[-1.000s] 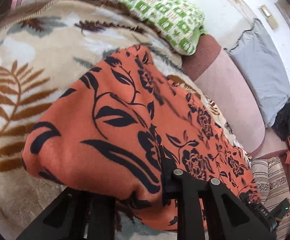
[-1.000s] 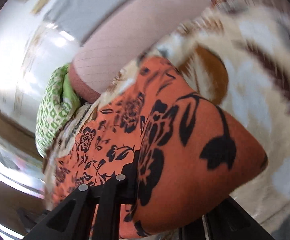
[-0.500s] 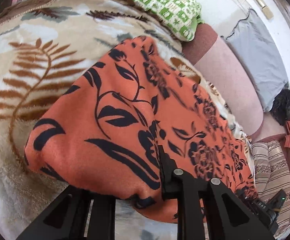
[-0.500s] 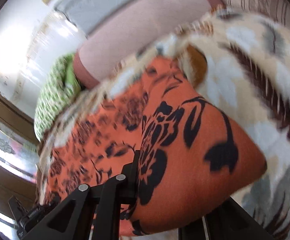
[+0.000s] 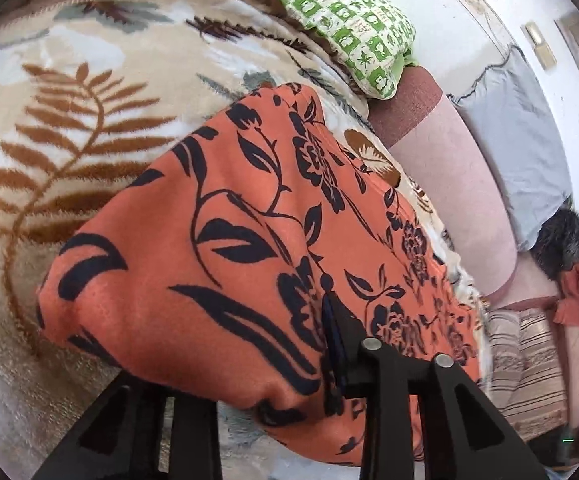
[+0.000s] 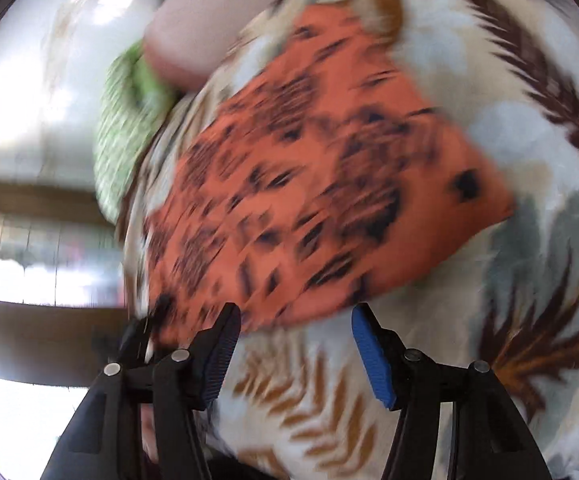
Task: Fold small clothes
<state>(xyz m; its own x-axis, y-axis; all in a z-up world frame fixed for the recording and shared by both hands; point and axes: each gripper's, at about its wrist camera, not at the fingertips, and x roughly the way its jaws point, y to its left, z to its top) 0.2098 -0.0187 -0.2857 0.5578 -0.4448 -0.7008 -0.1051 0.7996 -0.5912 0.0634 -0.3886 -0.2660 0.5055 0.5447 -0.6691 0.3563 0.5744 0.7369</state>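
Observation:
An orange garment with a black floral print (image 5: pixel 249 240) lies folded over on a cream leaf-patterned blanket (image 5: pixel 49 160). My left gripper (image 5: pixel 329 344) is shut on the garment's near edge, which bunches over the fingers. In the blurred right wrist view the same garment (image 6: pixel 329 180) lies on the blanket just beyond my right gripper (image 6: pixel 293 344). That gripper is open and empty, its blue pads (image 6: pixel 369 356) wide apart above the blanket.
A green-and-white patterned pillow (image 5: pixel 349 28) lies at the blanket's far edge. A pink bolster (image 5: pixel 449 184) and a grey pillow (image 5: pixel 521 128) lie against the white wall. A striped cloth (image 5: pixel 525 364) lies at the right.
My right gripper has opened and let go of the garment, which now lies on the blanket ahead of it. My left gripper keeps its hold and has moved little.

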